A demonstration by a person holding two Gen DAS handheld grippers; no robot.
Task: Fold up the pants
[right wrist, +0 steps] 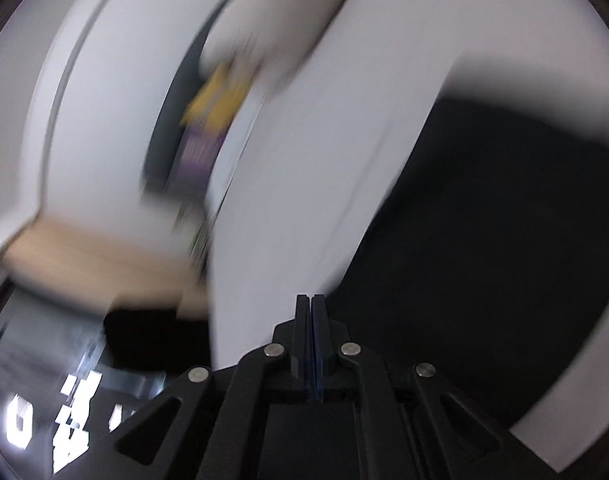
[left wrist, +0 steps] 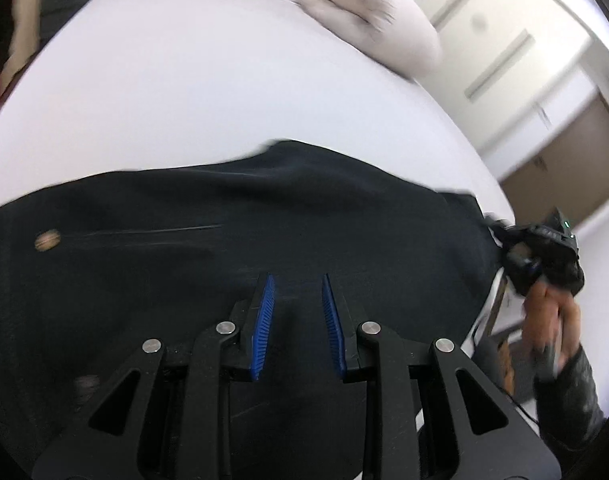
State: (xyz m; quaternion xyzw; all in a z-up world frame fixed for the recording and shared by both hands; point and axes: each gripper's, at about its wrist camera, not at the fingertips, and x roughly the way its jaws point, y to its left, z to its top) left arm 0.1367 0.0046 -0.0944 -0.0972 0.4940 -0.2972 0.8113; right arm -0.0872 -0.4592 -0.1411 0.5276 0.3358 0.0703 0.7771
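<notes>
Mid-fold, I judge: left gripper [left wrist: 295, 300] hovers parted, grasping nothing, over the dark pants [left wrist: 244, 216]; right gripper [right wrist: 310, 304], clenched empty, should next take the hem at 3 o'clock

One pair of dark navy fabric pants [left wrist: 264, 220] lies on one white counter [left wrist: 184, 92]. One brown round button [left wrist: 47, 239] shows on them. One pale beige plush cushion [left wrist: 368, 12] sits behind. Two black hand-held grippers: left [left wrist: 297, 304], right [right wrist: 311, 312].
</notes>
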